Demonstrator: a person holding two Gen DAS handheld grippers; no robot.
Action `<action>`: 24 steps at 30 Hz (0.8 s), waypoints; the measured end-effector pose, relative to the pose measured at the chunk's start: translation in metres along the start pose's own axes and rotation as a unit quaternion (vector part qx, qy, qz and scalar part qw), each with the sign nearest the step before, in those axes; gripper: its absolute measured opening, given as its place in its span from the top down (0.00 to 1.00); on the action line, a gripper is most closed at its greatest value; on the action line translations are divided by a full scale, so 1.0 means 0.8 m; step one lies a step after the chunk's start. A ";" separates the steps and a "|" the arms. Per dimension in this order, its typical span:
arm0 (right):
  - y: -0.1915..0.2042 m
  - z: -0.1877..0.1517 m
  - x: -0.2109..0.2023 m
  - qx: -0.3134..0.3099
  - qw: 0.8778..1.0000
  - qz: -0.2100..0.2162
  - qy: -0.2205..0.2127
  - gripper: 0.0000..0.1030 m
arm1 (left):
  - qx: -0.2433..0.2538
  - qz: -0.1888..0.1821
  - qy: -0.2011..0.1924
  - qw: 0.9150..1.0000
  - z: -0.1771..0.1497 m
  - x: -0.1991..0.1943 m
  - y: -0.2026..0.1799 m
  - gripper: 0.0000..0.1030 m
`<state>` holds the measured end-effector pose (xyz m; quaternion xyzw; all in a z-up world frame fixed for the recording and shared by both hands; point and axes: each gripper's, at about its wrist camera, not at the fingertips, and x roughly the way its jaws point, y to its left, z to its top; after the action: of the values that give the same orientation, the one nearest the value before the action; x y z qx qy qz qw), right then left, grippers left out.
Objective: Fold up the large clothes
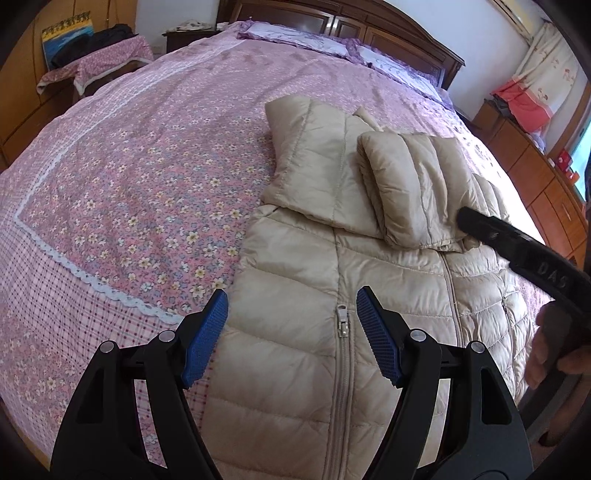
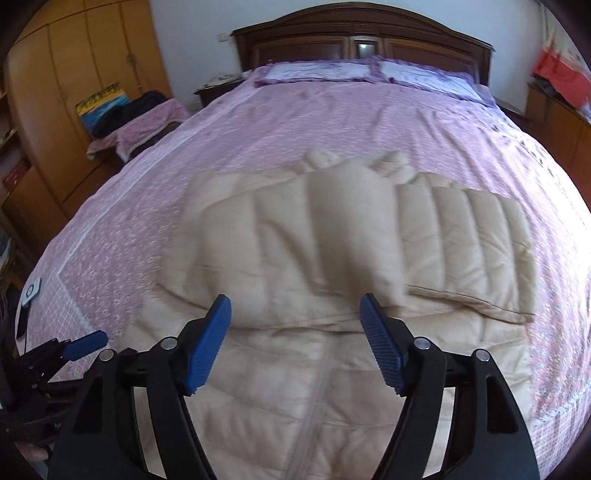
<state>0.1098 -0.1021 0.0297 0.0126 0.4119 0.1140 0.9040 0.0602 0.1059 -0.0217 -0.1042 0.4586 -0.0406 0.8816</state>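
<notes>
A beige puffer jacket [image 1: 406,266] lies front-up on the pink floral bedspread [image 1: 129,184], with its zipper pull [image 1: 342,321] low on the front. Both sleeves are folded across the chest: one sleeve [image 1: 314,155] lies flat and the other sleeve [image 1: 410,184] is doubled on top of it. My left gripper [image 1: 291,321] hangs open over the jacket's lower front, nothing between its blue pads. My right gripper [image 2: 295,314] is open just above the jacket [image 2: 461,350], short of the blurred folded sleeve [image 2: 351,229]. Its black finger [image 1: 480,225] shows beside the doubled sleeve.
Purple pillows [image 2: 332,72] and a dark wooden headboard [image 2: 362,33] are at the far end. A wardrobe [image 2: 74,74] and a cloth-covered side table [image 2: 147,118] stand left of the bed. A wooden dresser [image 1: 535,177] runs along the right. A hand [image 1: 546,354] holds the right gripper.
</notes>
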 end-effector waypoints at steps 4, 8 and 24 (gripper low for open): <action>0.027 0.000 0.019 -0.008 1.000 0.012 0.008 0.27 | -0.005 0.010 -0.004 1.000 -0.002 -0.003 0.011 0.30; 0.046 -0.001 0.047 -0.011 0.999 0.017 0.024 0.27 | -0.014 0.011 0.001 1.000 -0.002 -0.001 0.021 0.30; 0.010 0.006 0.027 -0.007 0.999 0.041 0.008 0.82 | 0.055 -0.010 -0.023 0.998 0.051 -0.009 -0.017 0.30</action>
<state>0.1256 -0.0892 0.0181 0.0216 0.4178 0.1537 0.8952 0.0899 0.0995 0.0098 -0.0607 0.4341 -0.0720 0.8959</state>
